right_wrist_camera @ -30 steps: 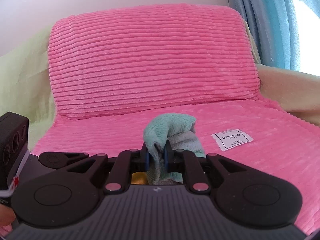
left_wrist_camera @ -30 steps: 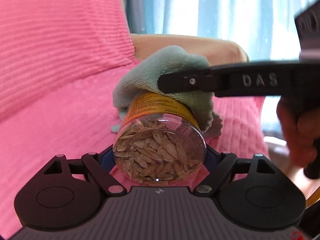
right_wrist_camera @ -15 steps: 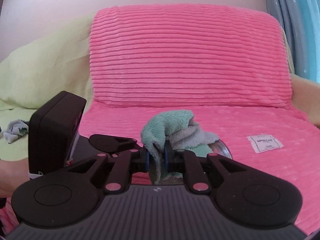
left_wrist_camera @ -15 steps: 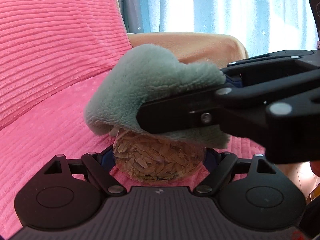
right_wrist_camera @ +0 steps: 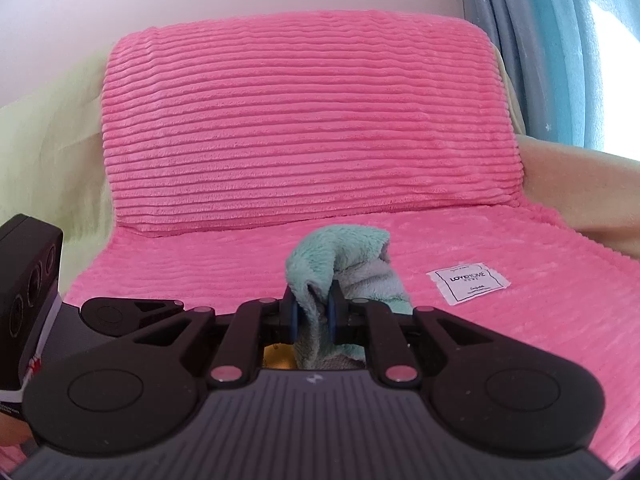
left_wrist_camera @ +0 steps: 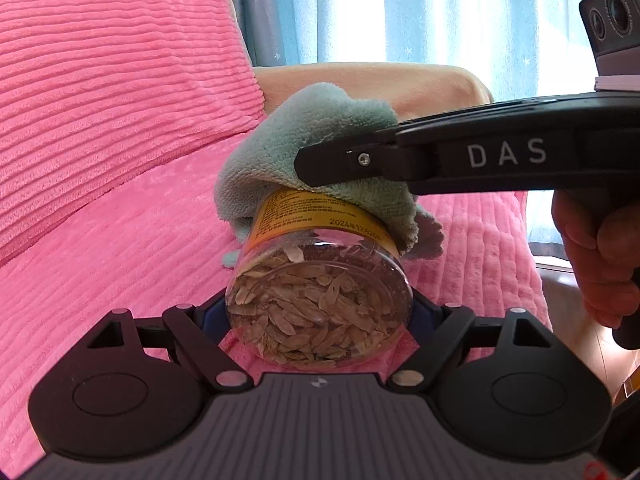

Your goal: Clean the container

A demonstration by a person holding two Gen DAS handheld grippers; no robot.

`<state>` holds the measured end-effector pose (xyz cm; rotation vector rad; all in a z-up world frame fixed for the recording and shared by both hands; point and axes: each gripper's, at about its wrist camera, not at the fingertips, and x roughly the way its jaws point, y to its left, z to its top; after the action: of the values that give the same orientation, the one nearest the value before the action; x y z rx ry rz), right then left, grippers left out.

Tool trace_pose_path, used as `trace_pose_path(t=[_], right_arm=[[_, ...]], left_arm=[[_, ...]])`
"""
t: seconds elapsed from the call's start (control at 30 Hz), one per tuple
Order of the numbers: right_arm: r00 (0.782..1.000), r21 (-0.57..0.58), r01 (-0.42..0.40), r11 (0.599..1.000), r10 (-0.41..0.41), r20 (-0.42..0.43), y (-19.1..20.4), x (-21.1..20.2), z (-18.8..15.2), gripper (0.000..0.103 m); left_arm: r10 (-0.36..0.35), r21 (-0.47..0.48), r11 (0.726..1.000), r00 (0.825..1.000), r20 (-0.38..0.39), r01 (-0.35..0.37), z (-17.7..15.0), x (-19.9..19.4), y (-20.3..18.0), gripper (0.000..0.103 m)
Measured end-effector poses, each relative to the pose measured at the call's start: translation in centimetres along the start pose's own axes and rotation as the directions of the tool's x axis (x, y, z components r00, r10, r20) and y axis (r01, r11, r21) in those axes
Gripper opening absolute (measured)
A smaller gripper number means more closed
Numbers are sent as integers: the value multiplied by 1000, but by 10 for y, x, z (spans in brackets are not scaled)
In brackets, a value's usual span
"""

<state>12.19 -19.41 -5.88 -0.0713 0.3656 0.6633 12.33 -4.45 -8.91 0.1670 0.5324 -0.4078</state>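
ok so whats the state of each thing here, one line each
jar: lying sideways, full of dried flakes, held
cloth: bunched, draped over the jar's label end
left gripper: shut on the jar
right gripper: shut on the cloth

Container: clear plastic jar, lying on its side, base toward the left wrist camera, held above the pink sofa seat. Full of pale dried flakes, packed against the base. Yellow-orange label wraps the body, small print, date stamp near the base edge. Cloth: teal-green fleece, bunched, draped over the jar's far upper side, touching the label; grey underside shows.
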Motion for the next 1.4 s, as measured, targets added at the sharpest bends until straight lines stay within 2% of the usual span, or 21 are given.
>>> trace_pose_path(t=[0.13,0.33,0.57,0.77,0.9,1.0,1.23,1.4], right_arm=[[1000,-3,0,1000,0,2,1,-1,-1,11],[1000,-5,-1,1000,1,2,-1,-1,0,11],[1000,-10,2,1000,-2,3,0,-1,-1,11],[1000,-10,10,1000,-10,3,-1,-3,-1,11],[1000,-3,13,1000,-13,-3,-2,-5,0,11],[1000,-3,16,1000,-16,-7,-3,-6,0,11],[1000,-17,1,1000,-1,-16,0,-8,1,12],[989,-40,-143,989,142,-28,16,-16,-1,12]], left_arm=[[-2,-13,1000,1000,-4,2,1,-3,-6,84],[-58,-136,989,998,15,60,0,-9,10,85],[-78,-183,980,997,21,80,-3,-11,17,85],[-47,-117,992,999,23,50,-8,-21,17,85],[38,19,999,999,17,-38,-5,-12,13,85],[106,124,986,994,16,-108,-5,-13,0,85],[105,126,986,994,16,-106,-2,-8,2,85],[101,122,987,995,15,-102,4,4,12,85]])
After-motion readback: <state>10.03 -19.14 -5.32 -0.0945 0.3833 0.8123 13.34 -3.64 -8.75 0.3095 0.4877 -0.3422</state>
